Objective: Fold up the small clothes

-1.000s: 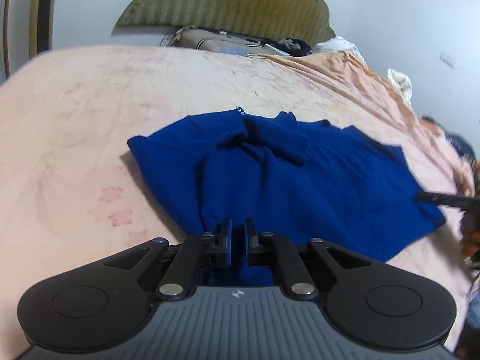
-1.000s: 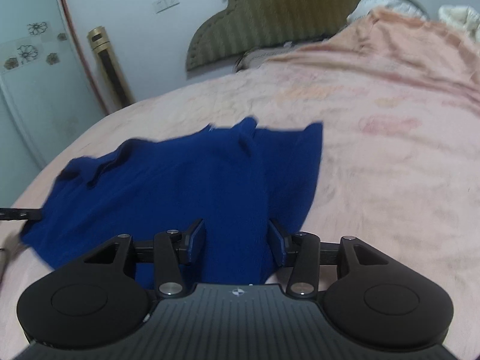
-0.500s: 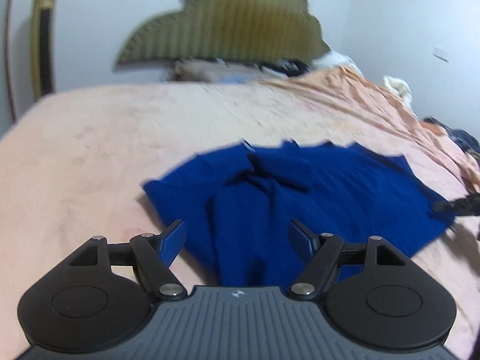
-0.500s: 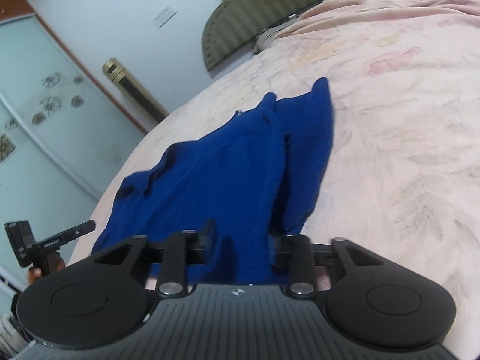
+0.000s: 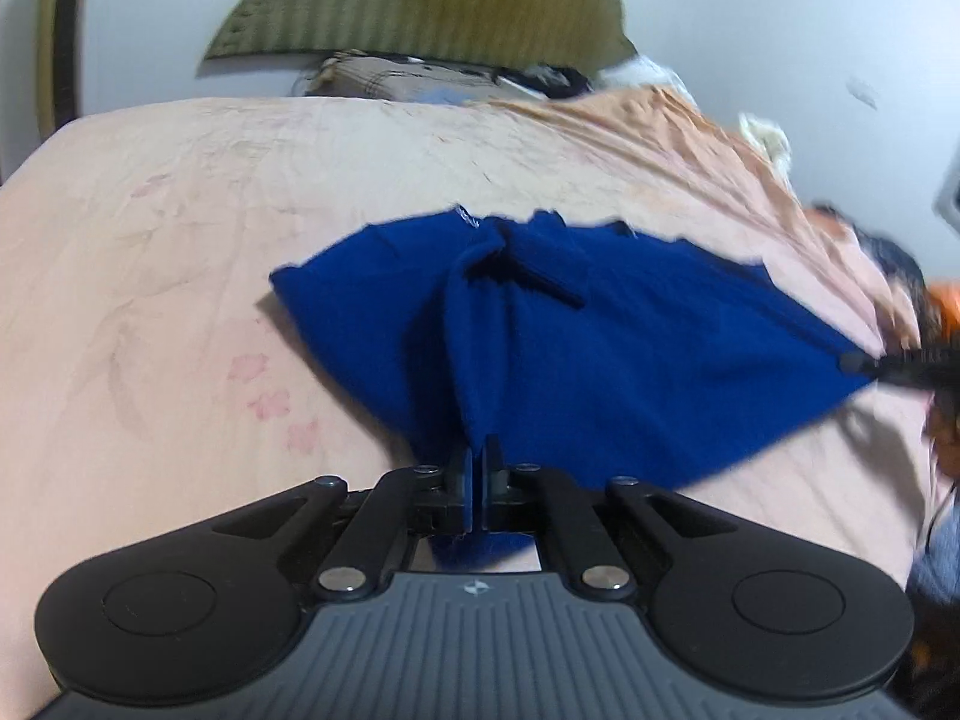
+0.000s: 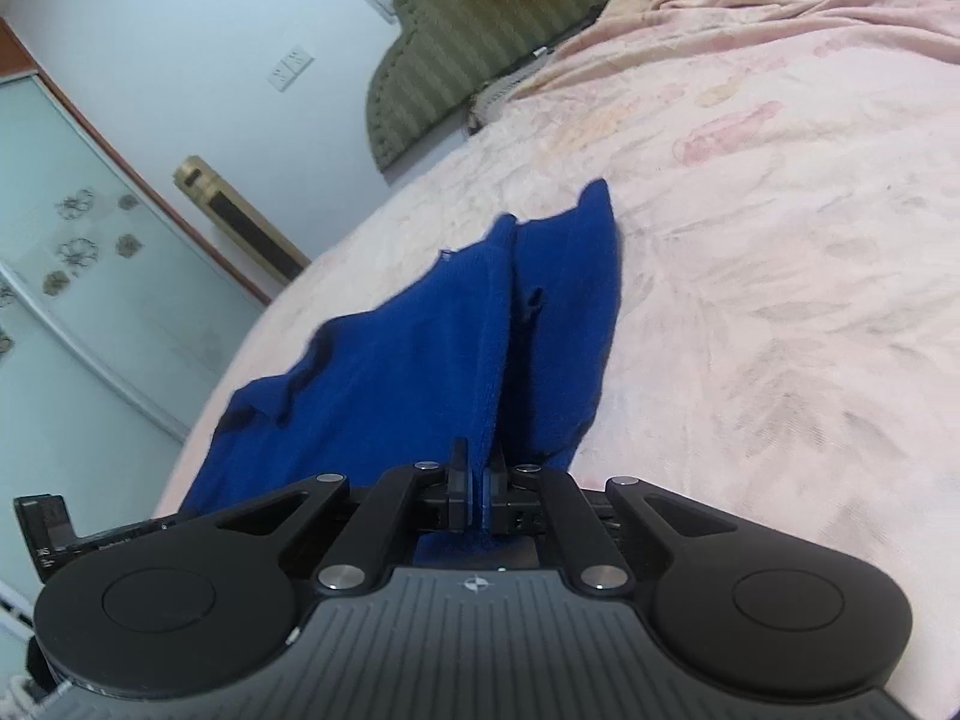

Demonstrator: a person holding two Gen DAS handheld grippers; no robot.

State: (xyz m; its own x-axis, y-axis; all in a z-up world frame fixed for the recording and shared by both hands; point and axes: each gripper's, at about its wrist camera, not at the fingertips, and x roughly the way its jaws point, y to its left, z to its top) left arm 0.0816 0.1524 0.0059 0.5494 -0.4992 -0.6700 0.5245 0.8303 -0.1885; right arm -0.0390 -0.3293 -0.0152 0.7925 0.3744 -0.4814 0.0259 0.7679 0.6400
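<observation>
My left tongs [image 5: 478, 468] pressed together, pinching near hem of blue garment [image 5: 540, 348]. My right tongs [image 6: 477, 474] likewise clamped on fabric at other near corner. Garment lies on pink bed [image 5: 180, 228], middle of sheet, near edge drawn into ridge at each pinch, collar end bunched toward headboard [image 5: 420, 0]. Progress, my judgement: early. Both corners gripped, no clean fold visible yet, cloth rumpled. Left to do: lift hem, carry it over toward collar, lay flat, fold again, smooth.
</observation>
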